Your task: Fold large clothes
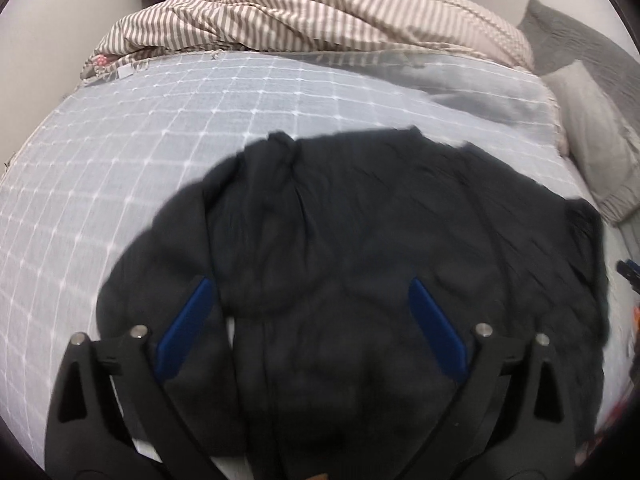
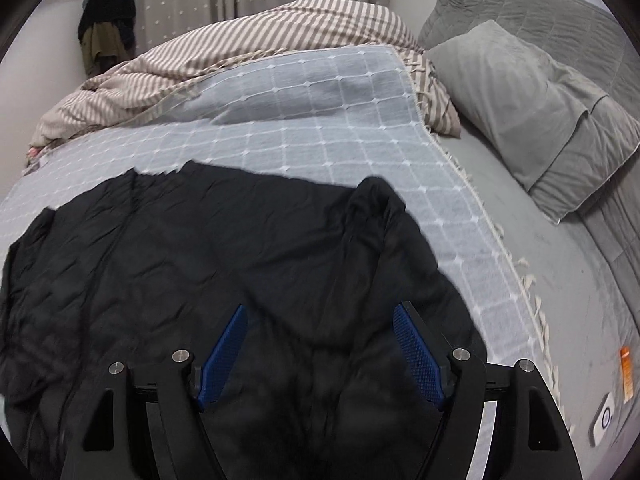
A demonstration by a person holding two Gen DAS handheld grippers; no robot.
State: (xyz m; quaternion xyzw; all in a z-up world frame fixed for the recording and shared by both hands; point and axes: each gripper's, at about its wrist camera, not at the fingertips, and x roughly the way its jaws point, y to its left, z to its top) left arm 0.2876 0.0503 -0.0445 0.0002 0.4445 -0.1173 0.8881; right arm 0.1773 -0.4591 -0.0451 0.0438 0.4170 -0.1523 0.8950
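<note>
Left wrist view: large black wrinkled garment (image 1: 360, 248) spread on grid-patterned bed (image 1: 160, 128), sleeves tucked, main folds pending; left claw (image 1: 310, 286) and right claw (image 2: 320, 312) both spread, empty.

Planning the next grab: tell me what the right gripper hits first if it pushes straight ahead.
Most likely the black garment: the open right gripper points over it, with dark cloth filling the space between its fingers. Beyond lies the checked blanket. Its height above the cloth is unclear.

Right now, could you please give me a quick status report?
Left gripper open, right gripper open, both empty. Large black garment spread on checked grey-blue blanket. Nothing obstructing.
</note>
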